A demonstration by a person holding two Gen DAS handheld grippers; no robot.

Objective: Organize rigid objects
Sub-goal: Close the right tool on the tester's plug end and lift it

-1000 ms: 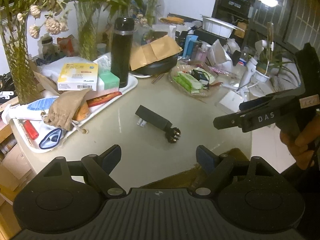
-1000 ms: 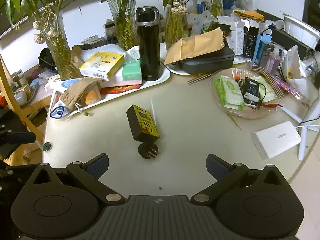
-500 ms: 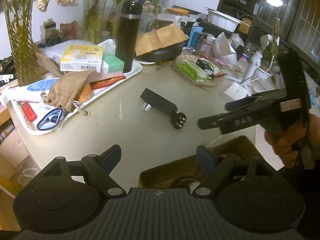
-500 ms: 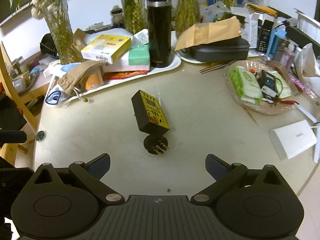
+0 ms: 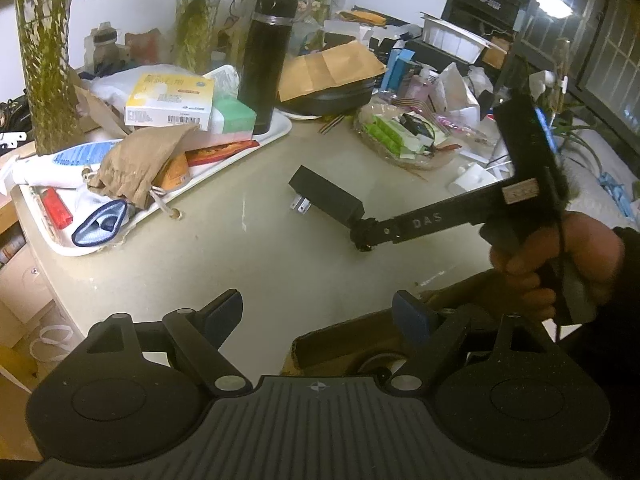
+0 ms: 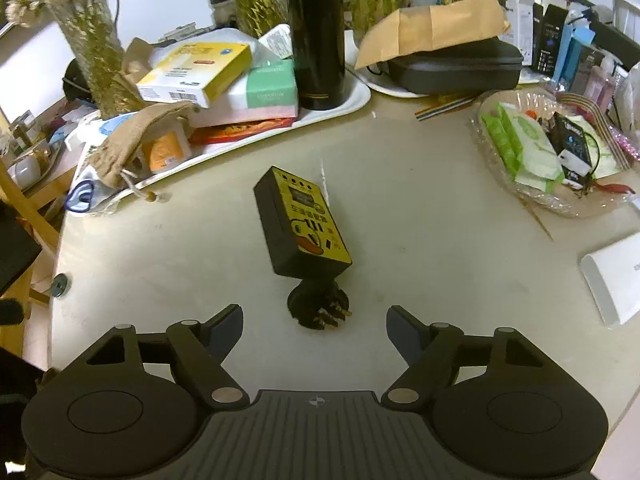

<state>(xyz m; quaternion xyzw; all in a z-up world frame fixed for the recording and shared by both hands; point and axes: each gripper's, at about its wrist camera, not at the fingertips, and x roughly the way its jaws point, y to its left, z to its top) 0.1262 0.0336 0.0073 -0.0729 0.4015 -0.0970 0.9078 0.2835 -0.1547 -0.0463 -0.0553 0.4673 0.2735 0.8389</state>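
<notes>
Landmark: the black box with the yellow face (image 6: 302, 226) is taken as reference; it lies flat on the bare middle of the table (image 6: 440, 248), with its round plug (image 6: 320, 308) at the near end.
Tray: a white tray (image 6: 362, 98) piled with boxes is seen left of and behind the box, well apart from it.
Left gripper (image 5: 318, 314): it is held wide open and empty, near of the box, above a brown carton (image 5: 344, 344) at the table edge.
Right gripper (image 6: 316, 326): its jaws are closing, nothing is pressed yet; the plug sits just ahead of the gap between them.
Risk, plug: the round plug may be pinched instead of the body, so the box could swing or slip out.
Risk, push: the box may be shoved toward the tray if one finger lands first.
Risk, crowding: the two grippers are close and could be knocked together.
</notes>
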